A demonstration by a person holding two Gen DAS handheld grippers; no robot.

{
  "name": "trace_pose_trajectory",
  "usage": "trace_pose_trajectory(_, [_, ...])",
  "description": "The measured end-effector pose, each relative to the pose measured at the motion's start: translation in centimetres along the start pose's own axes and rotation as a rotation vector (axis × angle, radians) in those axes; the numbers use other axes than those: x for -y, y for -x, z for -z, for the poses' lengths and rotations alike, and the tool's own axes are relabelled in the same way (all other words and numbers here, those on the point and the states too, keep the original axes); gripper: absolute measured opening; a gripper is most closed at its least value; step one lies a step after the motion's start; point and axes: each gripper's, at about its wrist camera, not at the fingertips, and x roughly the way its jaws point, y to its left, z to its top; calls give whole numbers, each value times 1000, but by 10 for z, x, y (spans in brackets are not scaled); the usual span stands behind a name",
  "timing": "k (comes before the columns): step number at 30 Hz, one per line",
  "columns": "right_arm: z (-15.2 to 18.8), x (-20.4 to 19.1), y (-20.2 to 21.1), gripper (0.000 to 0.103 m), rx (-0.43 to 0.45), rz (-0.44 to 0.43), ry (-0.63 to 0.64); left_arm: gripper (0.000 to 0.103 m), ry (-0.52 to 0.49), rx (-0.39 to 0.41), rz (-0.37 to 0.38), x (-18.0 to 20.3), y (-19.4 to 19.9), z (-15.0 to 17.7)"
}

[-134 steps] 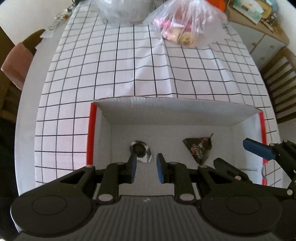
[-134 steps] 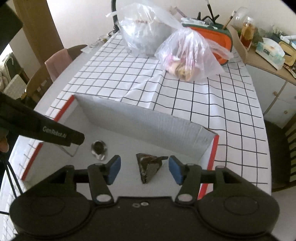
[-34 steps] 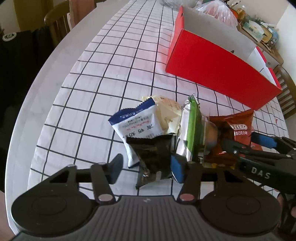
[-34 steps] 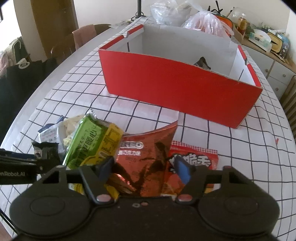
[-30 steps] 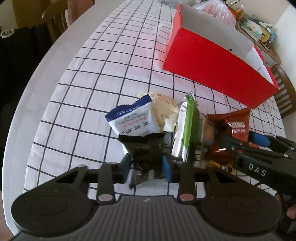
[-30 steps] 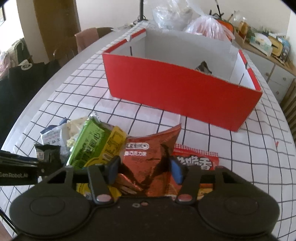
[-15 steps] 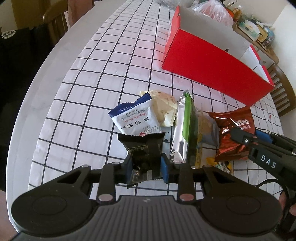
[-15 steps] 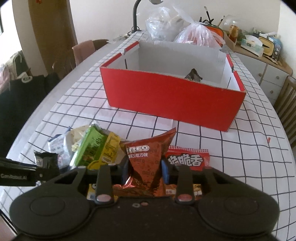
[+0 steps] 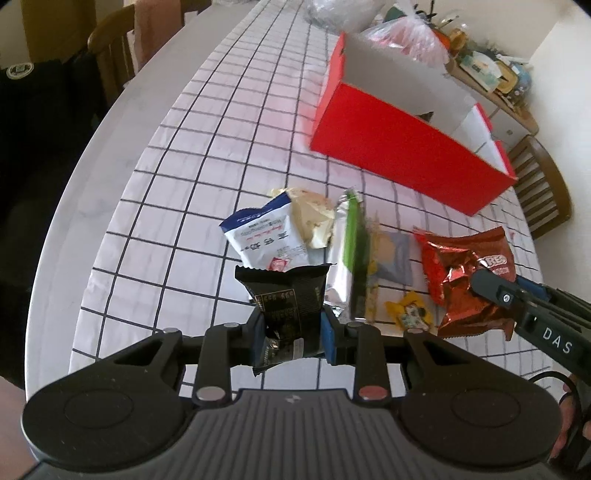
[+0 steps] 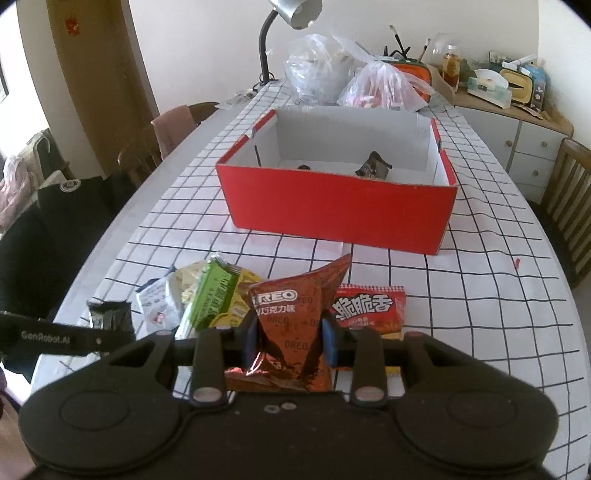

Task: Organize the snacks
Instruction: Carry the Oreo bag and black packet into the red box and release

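My left gripper (image 9: 291,332) is shut on a black snack packet (image 9: 286,291) and holds it upright, a little above the checked tablecloth. My right gripper (image 10: 290,334) is shut on a red-brown Oreo packet (image 10: 291,306), raised off the pile. On the cloth lie a white-and-blue packet (image 9: 262,232), a green packet (image 9: 351,251), a small yellow sweet (image 9: 408,310) and a flat red packet (image 10: 365,308). The red box (image 10: 332,206) stands farther back, open at the top, with a dark wrapped snack (image 10: 373,168) inside.
Two plastic bags (image 10: 380,88) and a desk lamp (image 10: 295,14) stand behind the box. Wooden chairs sit along the table's left side (image 10: 147,147) and right side (image 10: 569,192). A cabinet (image 10: 517,140) with clutter is at the back right. A hand shows at the lower right of the left wrist view.
Both grippers left the box for the snack pile. The left closed on the black packet, the right on the Oreo packet, and both have risen with them.
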Motion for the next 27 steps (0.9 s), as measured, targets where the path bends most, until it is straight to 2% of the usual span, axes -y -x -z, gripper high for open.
trace_pose_trajectory(16, [-36,-7,67,32,119,-31,-5,30,-152,112,63,45,69,-35])
trace_pose_trajectory(22, [-65,7,72,32,139,-18,-12,30,-212,135,73,67,82,-65])
trace_pose_trajectory(27, [-102,27,67,32,161,-4,-3,30,-245,146,79,90,77,-102])
